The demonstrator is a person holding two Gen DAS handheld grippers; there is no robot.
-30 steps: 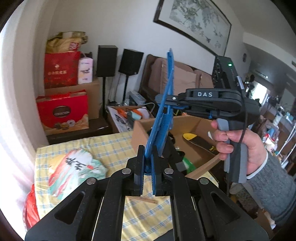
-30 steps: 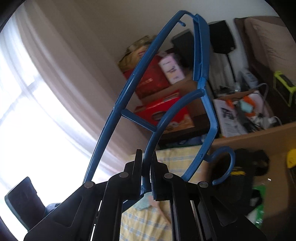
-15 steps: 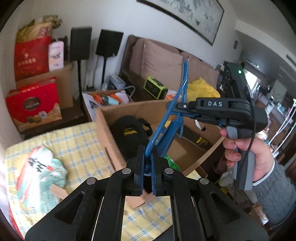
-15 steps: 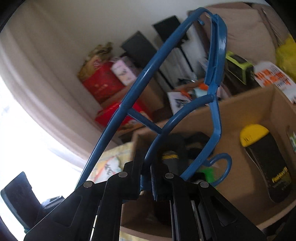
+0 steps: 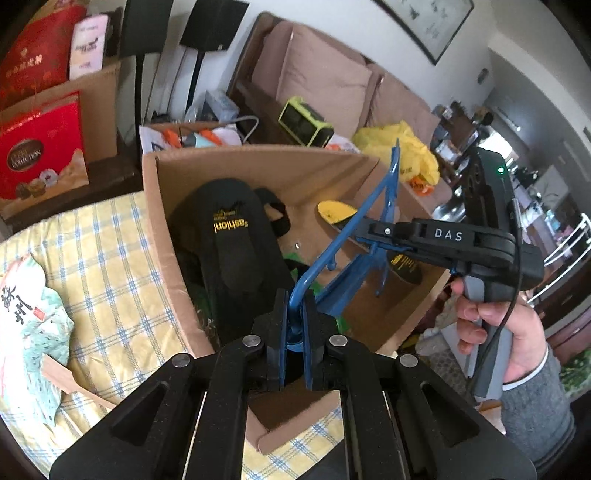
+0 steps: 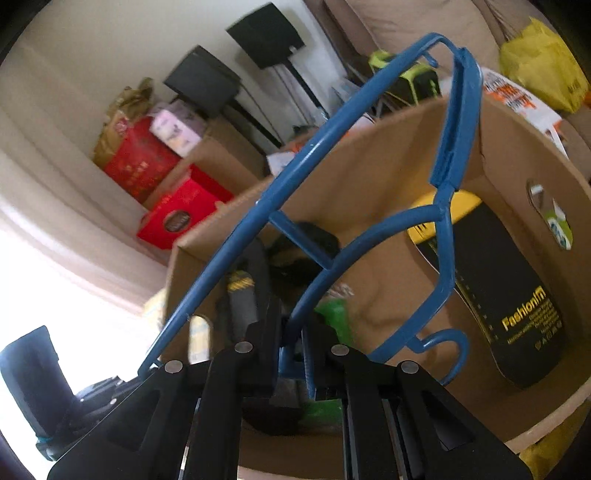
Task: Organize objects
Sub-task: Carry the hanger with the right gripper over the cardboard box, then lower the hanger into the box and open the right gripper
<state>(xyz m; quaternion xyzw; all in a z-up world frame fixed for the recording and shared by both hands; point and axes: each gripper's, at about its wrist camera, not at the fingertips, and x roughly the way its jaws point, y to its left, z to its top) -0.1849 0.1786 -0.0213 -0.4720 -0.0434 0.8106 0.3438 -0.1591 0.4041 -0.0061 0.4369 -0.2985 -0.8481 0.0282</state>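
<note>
Both grippers hold one blue plastic hanger (image 5: 354,236) over an open cardboard box (image 5: 162,221). My left gripper (image 5: 294,325) is shut on the hanger's curved end at the box's near side. My right gripper (image 6: 291,350) is shut on another part of the hanger (image 6: 332,147); in the left wrist view it (image 5: 373,236) comes in from the right, above the box. The hanger is tilted down into the box (image 6: 509,147). Inside lie black slippers (image 5: 236,251) and a yellow and black insole (image 6: 509,295).
The box stands on a yellow checked tablecloth (image 5: 103,251) with a paper fan (image 5: 33,325) at the left. Red gift boxes (image 5: 40,144), speakers (image 5: 214,22) and a sofa (image 5: 325,77) with a yellow bag (image 5: 402,144) are behind.
Both grippers have carried the hanger from upright above the table down and forward over the box; it now tilts into the opening. Both grips stay shut.
</note>
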